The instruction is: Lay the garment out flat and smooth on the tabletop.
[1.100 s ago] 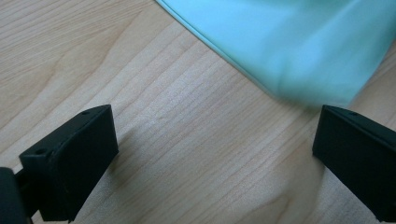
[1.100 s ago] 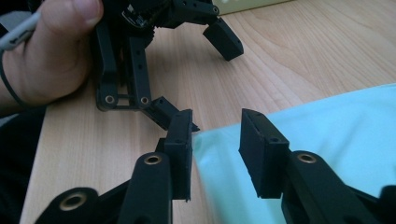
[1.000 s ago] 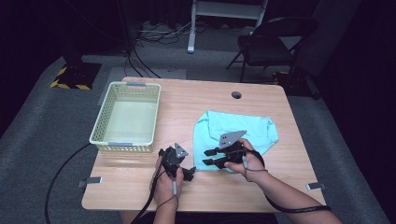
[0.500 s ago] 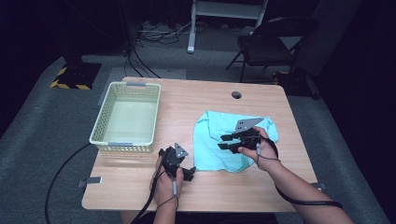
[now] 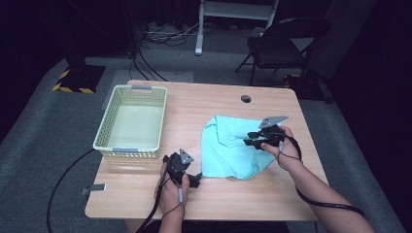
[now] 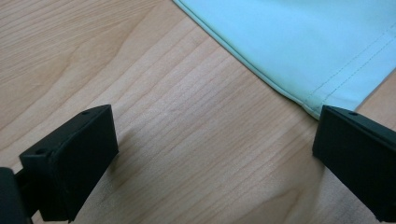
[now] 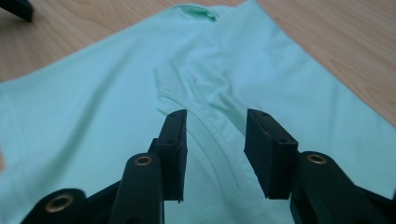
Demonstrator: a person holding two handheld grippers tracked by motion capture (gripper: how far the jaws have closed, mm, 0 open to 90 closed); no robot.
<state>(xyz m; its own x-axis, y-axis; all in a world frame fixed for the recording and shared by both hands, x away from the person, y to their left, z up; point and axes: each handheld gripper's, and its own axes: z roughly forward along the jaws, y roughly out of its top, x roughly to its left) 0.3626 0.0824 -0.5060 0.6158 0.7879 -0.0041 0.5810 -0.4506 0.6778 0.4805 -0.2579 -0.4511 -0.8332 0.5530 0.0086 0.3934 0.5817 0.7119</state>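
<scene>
A mint-green shirt [image 5: 228, 148] lies spread flat on the right half of the wooden table [image 5: 194, 104]. My right gripper [image 5: 248, 138] hovers over the shirt's right part, pointing left. Its jaws stand partly apart over a curved seam [image 7: 205, 121] with nothing between the pads, so it is open [image 7: 215, 140]. My left gripper [image 5: 194, 179] rests on bare wood at the shirt's near-left corner. It is open wide [image 6: 215, 149], and the shirt's hemmed corner [image 6: 317, 100] lies just beside one jaw, apart from it.
A pale green plastic basket [image 5: 133, 121] with nothing in it stands at the table's left. A round cable hole [image 5: 246, 98] sits near the far edge. A dark chair [image 5: 282, 48] stands on the floor beyond the table. Bare wood runs along the near edge.
My right gripper has travelled to the right and a little farther away across the shirt, its jaws keeping the same gap. The left gripper and the shirt have stayed put.
</scene>
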